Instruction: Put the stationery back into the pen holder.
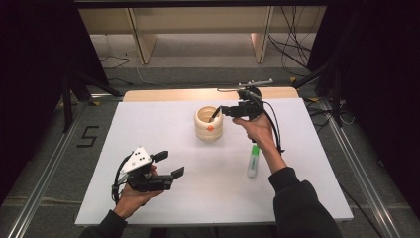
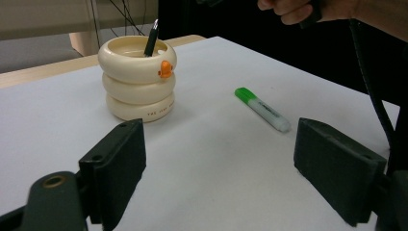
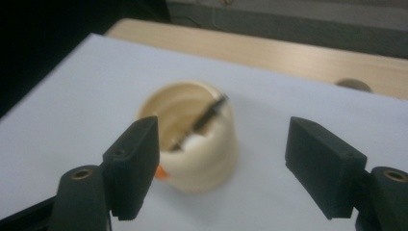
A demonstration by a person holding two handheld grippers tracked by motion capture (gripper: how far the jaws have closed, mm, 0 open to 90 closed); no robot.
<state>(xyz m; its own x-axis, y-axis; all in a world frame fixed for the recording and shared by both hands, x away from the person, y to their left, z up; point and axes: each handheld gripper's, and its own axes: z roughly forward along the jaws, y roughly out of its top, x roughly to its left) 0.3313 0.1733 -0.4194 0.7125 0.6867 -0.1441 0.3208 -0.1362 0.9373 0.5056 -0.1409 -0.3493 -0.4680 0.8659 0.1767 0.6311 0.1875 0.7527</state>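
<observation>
Left gripper (image 1: 172, 165) spread, empty; right gripper (image 1: 221, 111) spread by cream ringed pen holder (image 1: 208, 124) w/ dark pen (image 2: 151, 39).

One cream holder (image 1: 208, 125), one dark pen (image 2: 152, 37), one green highlighter (image 1: 253, 161).

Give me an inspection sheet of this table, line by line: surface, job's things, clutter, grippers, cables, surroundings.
Surface: white sheet over a wooden table, bare wood strip at the far edge.
Job's things: cream ringed pen holder upright, a dark pen leaning inside it; green-capped highlighter lying flat on the sheet, apart from the holder.
Clutter: nothing seen.
Grippers: left gripper low at the near left, jaws open, nothing between them; right gripper beside the holder's rim, jaws open, clear of the pen.
Cables: a black cable trails from the right gripper along the forearm; loose wires on the floor beyond the table.
Surroundings: wooden shelving behind, dark drapes either side, metal rails on the floor.
</observation>
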